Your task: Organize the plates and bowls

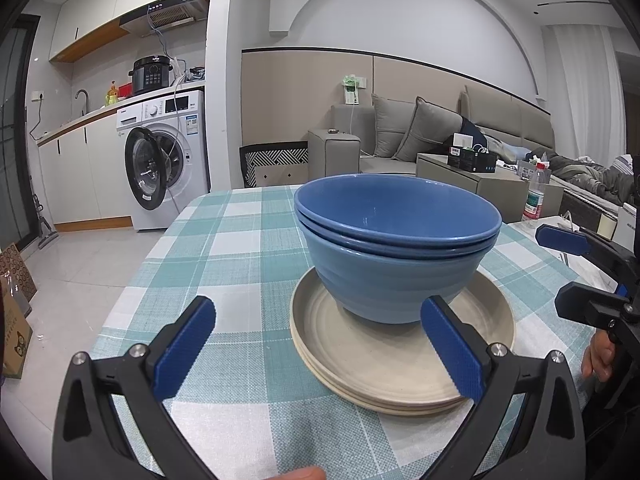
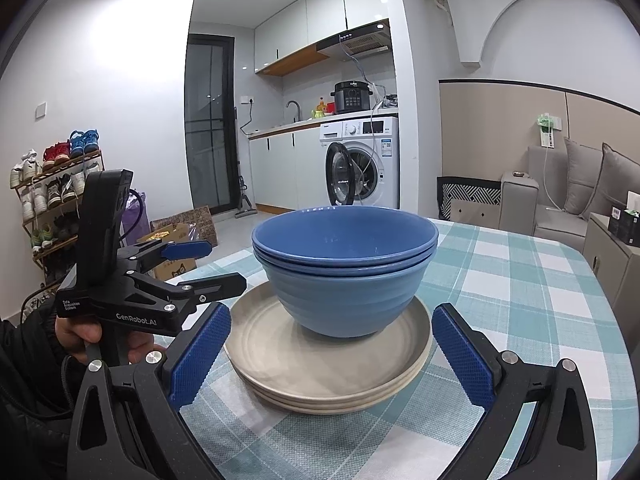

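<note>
A stack of blue bowls (image 1: 394,248) stands nested on a stack of beige plates (image 1: 360,364) on the checked tablecloth; the same bowls (image 2: 344,272) and plates (image 2: 320,364) show in the right wrist view. My left gripper (image 1: 320,344) is open and empty, its fingers in front of the plates' left part. My right gripper (image 2: 332,354) is open and empty, its fingers either side of the plate stack's near edge. The left gripper (image 2: 208,266) shows left of the stack in the right wrist view. The right gripper (image 1: 560,272) shows at the right edge in the left wrist view.
The table (image 1: 240,248) has a teal and white checked cloth. Behind it are a washing machine (image 1: 168,160) with its door open, a kitchen counter, a grey sofa (image 1: 420,136) and a side table with a bottle (image 1: 535,192). A shoe rack (image 2: 52,200) and boxes stand on the floor.
</note>
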Demonstrator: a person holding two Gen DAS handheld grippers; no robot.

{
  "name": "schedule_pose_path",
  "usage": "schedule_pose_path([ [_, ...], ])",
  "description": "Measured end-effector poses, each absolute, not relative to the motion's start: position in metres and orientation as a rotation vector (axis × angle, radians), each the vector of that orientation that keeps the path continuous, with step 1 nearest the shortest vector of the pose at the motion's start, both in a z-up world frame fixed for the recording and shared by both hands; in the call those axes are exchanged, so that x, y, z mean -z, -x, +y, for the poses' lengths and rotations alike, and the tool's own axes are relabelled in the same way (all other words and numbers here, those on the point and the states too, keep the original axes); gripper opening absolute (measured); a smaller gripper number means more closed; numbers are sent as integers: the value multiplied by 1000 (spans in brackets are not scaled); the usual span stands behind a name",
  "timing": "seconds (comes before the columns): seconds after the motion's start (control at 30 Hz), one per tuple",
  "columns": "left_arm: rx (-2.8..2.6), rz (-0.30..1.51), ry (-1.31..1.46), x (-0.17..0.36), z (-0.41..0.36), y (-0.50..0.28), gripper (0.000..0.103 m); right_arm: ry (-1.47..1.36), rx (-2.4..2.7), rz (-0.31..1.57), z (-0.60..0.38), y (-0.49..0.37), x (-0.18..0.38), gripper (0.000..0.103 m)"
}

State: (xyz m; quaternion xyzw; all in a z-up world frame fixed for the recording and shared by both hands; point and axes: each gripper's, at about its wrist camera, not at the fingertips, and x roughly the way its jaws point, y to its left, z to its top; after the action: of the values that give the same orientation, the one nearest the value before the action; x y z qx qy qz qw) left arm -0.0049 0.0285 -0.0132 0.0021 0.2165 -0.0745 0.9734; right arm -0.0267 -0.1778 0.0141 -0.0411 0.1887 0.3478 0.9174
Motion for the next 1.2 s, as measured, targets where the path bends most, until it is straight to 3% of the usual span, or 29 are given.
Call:
schedule_pose_path([
  [1.2,151,440,-8,15,30,5,103,84,-720,392,-176,26,-13,102],
])
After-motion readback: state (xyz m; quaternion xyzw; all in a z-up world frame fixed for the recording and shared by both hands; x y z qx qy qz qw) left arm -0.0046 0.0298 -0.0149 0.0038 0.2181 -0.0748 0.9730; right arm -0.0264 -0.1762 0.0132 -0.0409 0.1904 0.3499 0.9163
